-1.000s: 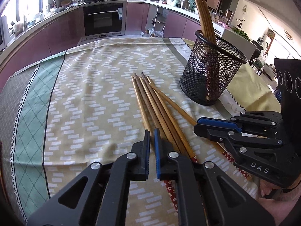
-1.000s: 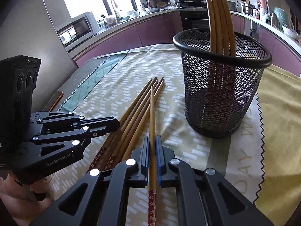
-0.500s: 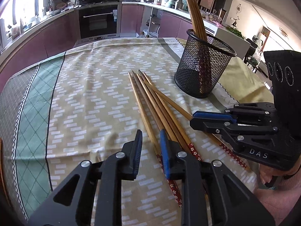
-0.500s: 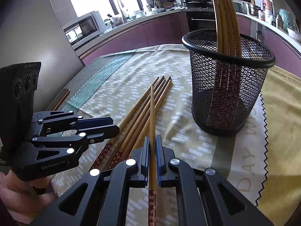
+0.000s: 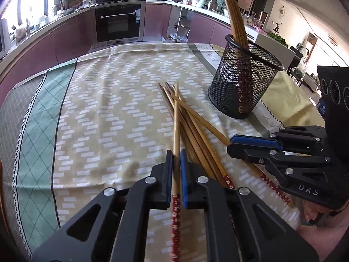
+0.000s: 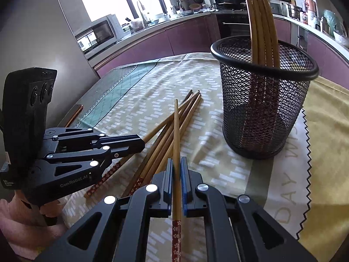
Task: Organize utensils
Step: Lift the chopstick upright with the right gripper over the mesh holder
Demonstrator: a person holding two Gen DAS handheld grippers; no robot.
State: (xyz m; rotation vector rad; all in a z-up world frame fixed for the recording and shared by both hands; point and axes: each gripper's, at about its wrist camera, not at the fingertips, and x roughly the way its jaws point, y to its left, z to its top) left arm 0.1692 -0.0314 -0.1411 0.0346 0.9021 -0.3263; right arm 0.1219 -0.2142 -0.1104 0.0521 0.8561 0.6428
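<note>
Left gripper (image 5: pixel 176 157) had just been closing its fingers, now clamped on one chopstick (image 5: pixel 176 131), tip pointing 12 o'clock over the pile. Right gripper (image 6: pixel 177 163) fingers clamped on another chopstick (image 6: pixel 176 135), also aimed at 12 o'clock. Loose chopsticks (image 5: pixel 196 131) lay fanned on the bench cloth (image 5: pixel 109 109) between both grippers. Mesh holder (image 6: pixel 261 109) stood upright at 2 o'clock of the pile, well apart, with several chopsticks in it (image 6: pixel 259 21) leaning on its far rim.
</note>
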